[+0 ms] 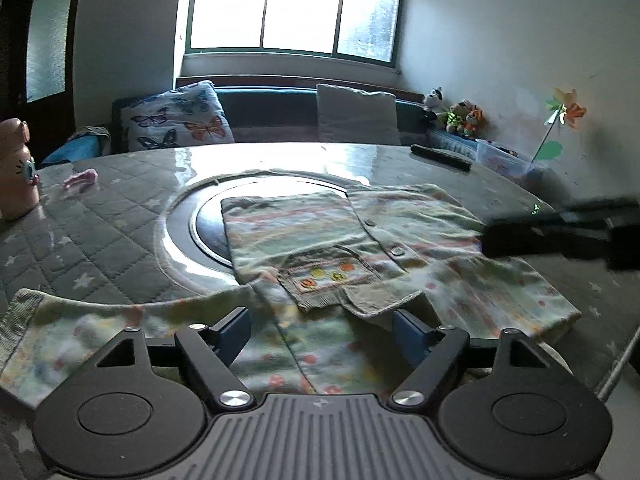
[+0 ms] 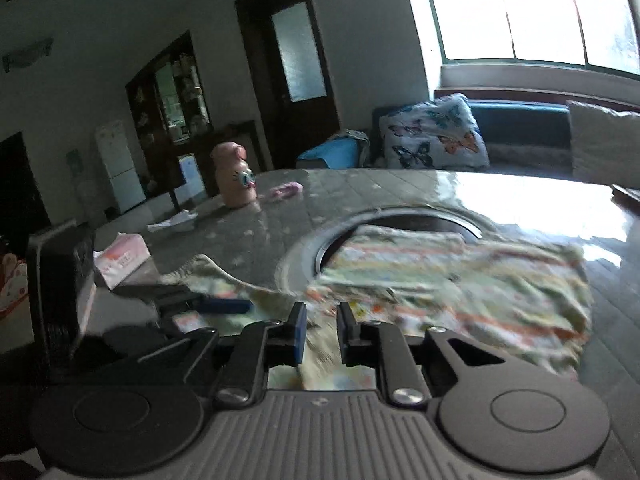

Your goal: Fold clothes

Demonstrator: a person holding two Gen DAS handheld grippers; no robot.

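- Table: shirt lies mid-table over the round inset, its lower part reaching my near edge, one sleeve out toward the near-left corner.
- Shirt: I judge it light, limp cotton that bunches and sags; best pinched at hem corners or sleeve cuff.
- Left gripper: jaws wide, empty, over cloth.
- Right gripper: narrow gap, pads gripping nothing.

Shirt lies on table, partly over the ring inset. Bottle stands far left; remote at far right edge. Cushions behind table.
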